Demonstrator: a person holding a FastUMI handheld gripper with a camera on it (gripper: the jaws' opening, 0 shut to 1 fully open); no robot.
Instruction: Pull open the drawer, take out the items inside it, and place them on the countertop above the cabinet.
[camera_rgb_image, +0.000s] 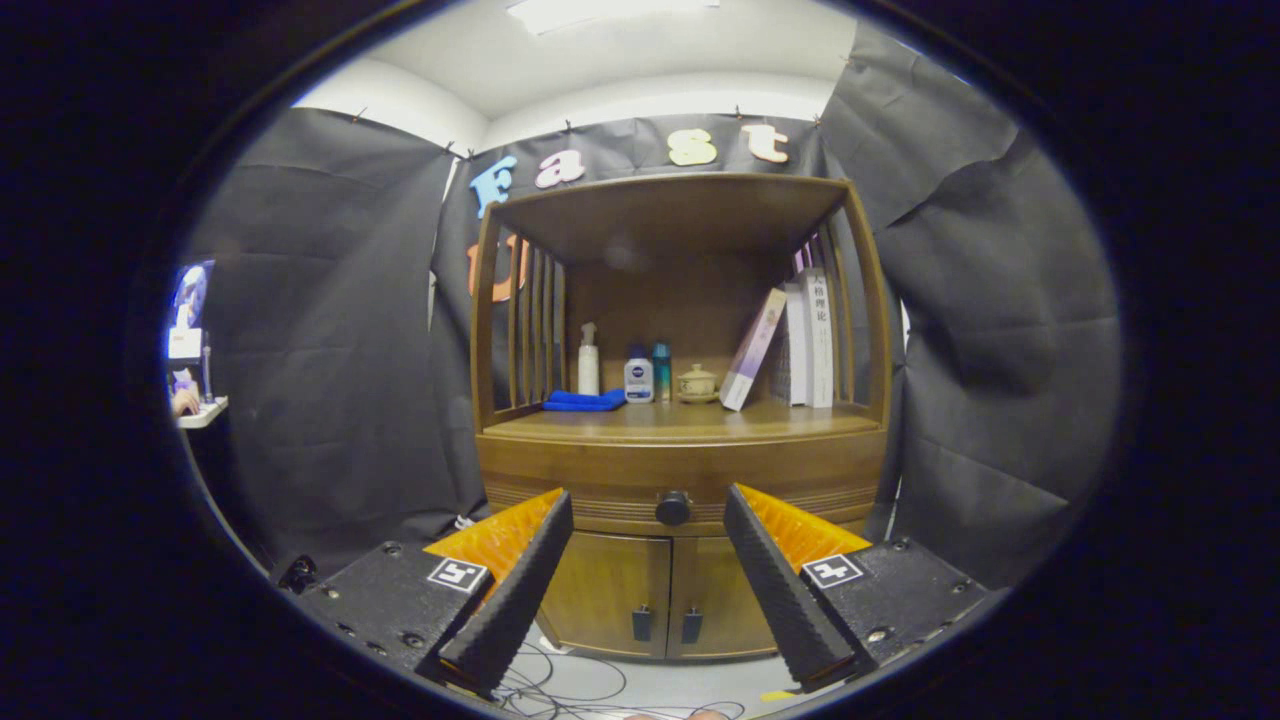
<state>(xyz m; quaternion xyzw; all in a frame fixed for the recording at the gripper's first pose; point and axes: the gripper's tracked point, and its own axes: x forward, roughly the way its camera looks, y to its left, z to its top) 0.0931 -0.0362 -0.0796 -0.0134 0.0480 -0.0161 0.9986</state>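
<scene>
Hand-held gripper (648, 500) level, fingers wide apart, empty, facing the drawer knob (673, 508).

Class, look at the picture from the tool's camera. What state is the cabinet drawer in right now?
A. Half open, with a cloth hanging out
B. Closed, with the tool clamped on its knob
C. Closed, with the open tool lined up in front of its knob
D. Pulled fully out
C. The drawer sits flush with the cabinet front, and its knob shows untouched beyond the spread fingers of the tool.

Gripper (648, 505) fingers (520, 590) spread apart
</scene>
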